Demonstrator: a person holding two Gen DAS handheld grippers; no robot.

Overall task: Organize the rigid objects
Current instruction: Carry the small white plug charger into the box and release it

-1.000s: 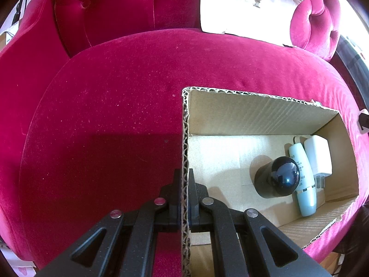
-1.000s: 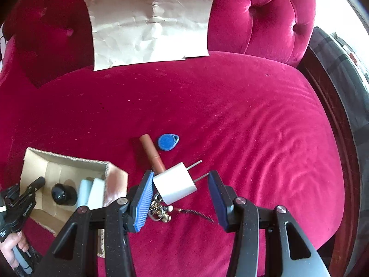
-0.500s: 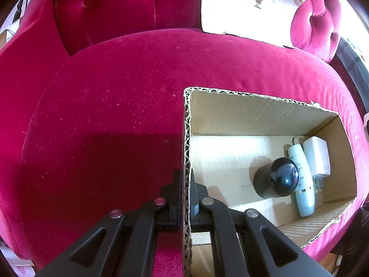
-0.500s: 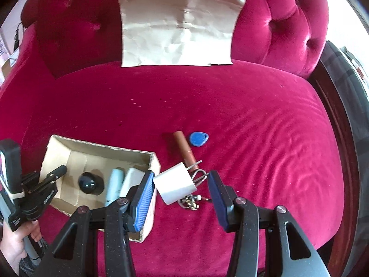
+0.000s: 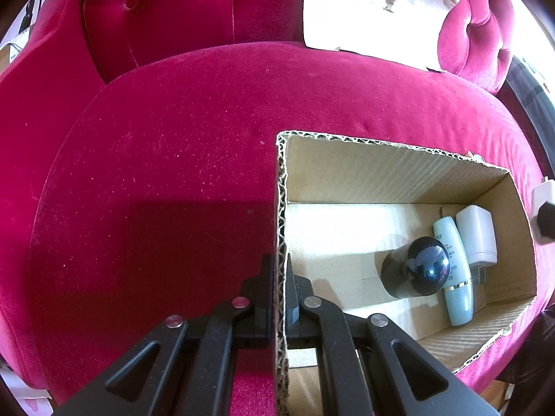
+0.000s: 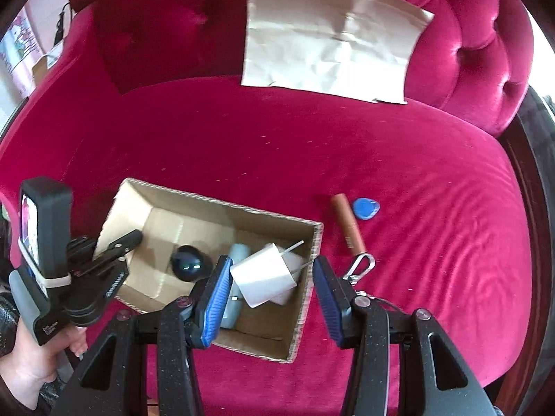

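Charger held over the cardboard box on a red velvet sofa.
Right gripper (image 6: 269, 286) grasps a white plug charger (image 6: 263, 275) between its blue pads, above the right end of the cardboard box (image 6: 314, 253); left gripper (image 5: 279, 291) is clenched on the box's left wall. Inside lie a black round-topped object (image 5: 414, 270), a pale blue tube (image 5: 454, 270) and another white charger (image 5: 477, 237). Brown tube (image 6: 348, 223), blue tag (image 6: 365, 208) and carabiner (image 6: 360, 267) rest on the sofa (image 6: 399, 159) beside the box.
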